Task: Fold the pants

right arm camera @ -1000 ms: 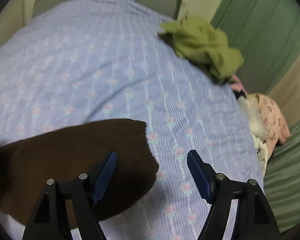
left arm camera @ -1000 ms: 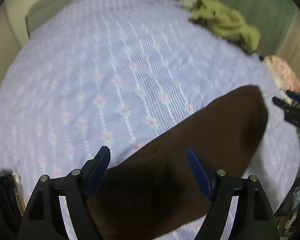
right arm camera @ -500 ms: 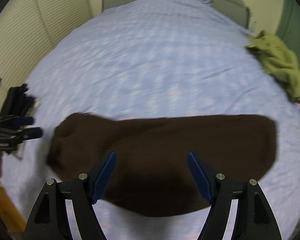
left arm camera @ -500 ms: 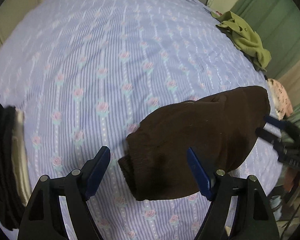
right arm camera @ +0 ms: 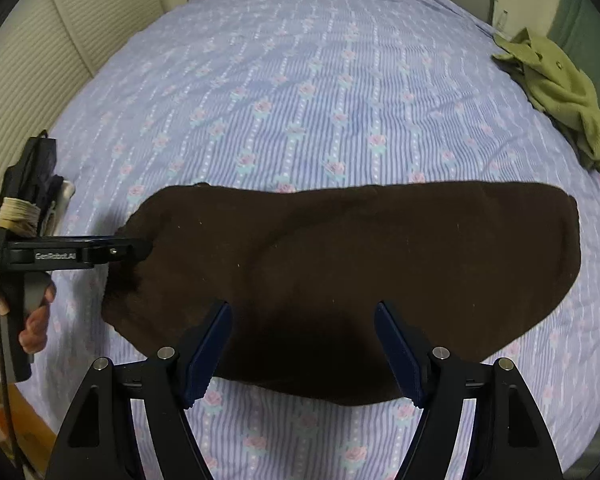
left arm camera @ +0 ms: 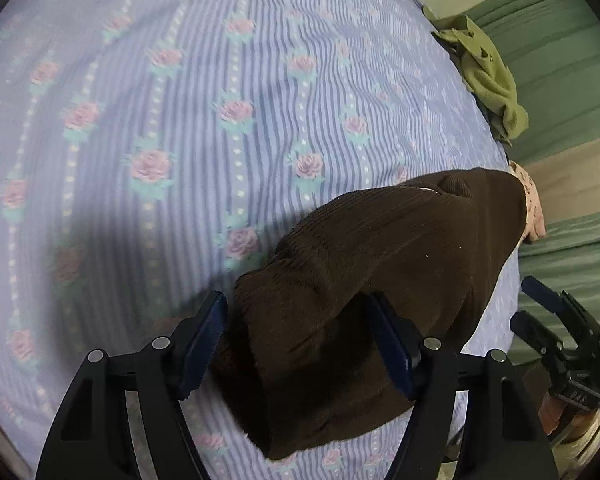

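Now flat across the near part of the bedspread (right arm camera: pixel 300 80): brown pants (right arm camera: pixel 360 264), folded into a long band. Left gripper (left arm camera: pixel 296 340) spread wide around the pants' bunched left end, gripping nothing. Right gripper (right arm camera: pixel 302 348) likewise wide, poised over the band's near edge. Green garment (right arm camera: pixel 560 92) crumpled at far right edge.

green garment (right arm camera: pixel 560 92) on floral bedsheet (right arm camera: pixel 300 80)

Our left black two-finger gripper (left arm camera: pixel 300 344) has its blue-padded jaws wide apart, pointing forward and down. Our right black two-finger gripper (right arm camera: pixel 302 346) is spread wide the same way. Our bare left hand (right arm camera: pixel 36 320) wraps the left gripper's handle.
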The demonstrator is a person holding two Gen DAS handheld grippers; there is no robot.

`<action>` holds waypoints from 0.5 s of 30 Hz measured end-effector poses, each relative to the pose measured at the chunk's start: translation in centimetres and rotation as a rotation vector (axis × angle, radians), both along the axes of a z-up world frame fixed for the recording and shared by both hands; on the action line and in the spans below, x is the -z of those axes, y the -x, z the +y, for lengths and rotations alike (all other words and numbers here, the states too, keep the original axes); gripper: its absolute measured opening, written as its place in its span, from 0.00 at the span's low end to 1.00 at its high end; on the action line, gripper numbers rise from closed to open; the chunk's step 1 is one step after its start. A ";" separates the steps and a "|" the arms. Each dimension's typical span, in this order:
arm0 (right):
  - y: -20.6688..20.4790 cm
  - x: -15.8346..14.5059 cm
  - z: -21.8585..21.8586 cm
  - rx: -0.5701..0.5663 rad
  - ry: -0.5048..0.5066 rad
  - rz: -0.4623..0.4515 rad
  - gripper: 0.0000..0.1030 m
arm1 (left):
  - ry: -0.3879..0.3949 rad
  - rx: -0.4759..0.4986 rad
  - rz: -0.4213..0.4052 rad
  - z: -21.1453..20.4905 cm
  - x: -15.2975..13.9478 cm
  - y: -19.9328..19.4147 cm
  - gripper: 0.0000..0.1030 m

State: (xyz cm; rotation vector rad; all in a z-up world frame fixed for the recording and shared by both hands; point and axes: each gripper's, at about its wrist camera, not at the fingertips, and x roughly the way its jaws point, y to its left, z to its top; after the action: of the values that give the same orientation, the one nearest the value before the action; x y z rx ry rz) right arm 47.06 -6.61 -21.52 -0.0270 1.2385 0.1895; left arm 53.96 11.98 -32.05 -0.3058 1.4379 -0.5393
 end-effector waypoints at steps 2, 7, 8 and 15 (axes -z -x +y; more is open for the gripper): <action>0.2 0.2 0.1 0.003 0.012 0.005 0.71 | 0.016 -0.008 0.017 -0.3 0.5 -0.4 0.64; 0.4 0.9 0.0 0.019 0.020 0.028 0.71 | -0.003 -0.044 -0.013 0.2 -0.8 0.1 0.38; 0.4 0.9 -0.1 0.022 0.020 0.030 0.71 | 0.000 -0.057 -0.033 0.5 -1.9 0.7 0.34; 0.4 0.6 -0.7 0.034 -0.007 0.018 0.71 | 0.042 -0.104 -0.088 1.5 -7.0 5.7 0.29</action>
State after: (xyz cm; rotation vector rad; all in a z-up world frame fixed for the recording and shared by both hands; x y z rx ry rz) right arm 46.66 -7.35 -22.11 0.0015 1.2549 0.1651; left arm 48.22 13.53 -25.00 -0.3838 1.3198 -0.4928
